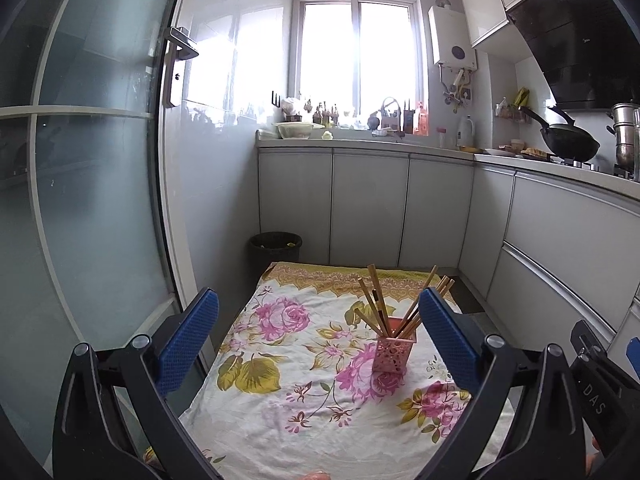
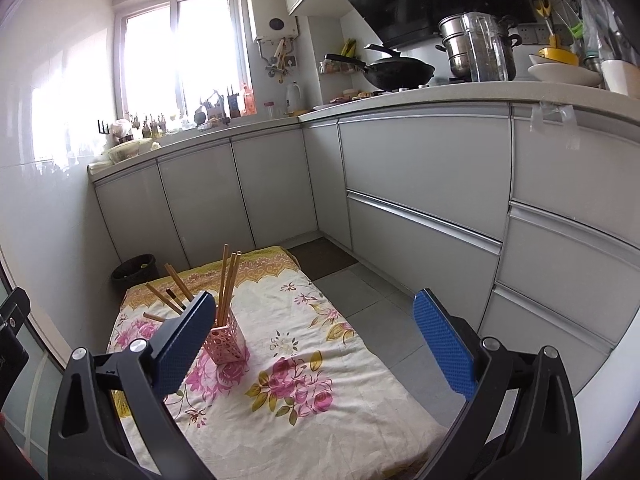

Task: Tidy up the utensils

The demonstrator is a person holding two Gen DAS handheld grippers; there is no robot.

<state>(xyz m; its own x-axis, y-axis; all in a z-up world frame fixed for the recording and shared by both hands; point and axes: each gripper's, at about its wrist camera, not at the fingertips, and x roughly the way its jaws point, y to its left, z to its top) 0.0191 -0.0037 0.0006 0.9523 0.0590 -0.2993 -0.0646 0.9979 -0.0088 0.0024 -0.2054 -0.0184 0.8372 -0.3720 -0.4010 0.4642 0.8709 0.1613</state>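
Setting: kitchen floor, flowered cloth (image 1: 280, 380) laid flat, cabinets behind.
Holder: pink perforated holder (image 1: 391, 351) upright on the cloth, right of centre in my left view, left of centre in my right view.
Chopsticks: a bunch of chopsticks (image 1: 378, 300) already standing in the holder, tops fanned out, some leaning left, some right. I see none lying loose on the cloth in either view.
Left gripper (image 1: 320, 340): jaws spread wide, nothing between them.
Right gripper (image 2: 320, 340): jaws spread wide as well, empty; its left finger (image 2: 184, 344) partly covers the holder in that view.
Key relation: holder sits ahead of both tools, between the two, nearer my left gripper's right finger. The sticks' long axes run near upright, tilted outward.
Nearer hand: I cannot tell for certain; the two look about level.
Judgement: sorting looks nearly done. Any further move, I reckon, means coming in from above along the sticks.
Risk: a sideways knock could tip the light holder.
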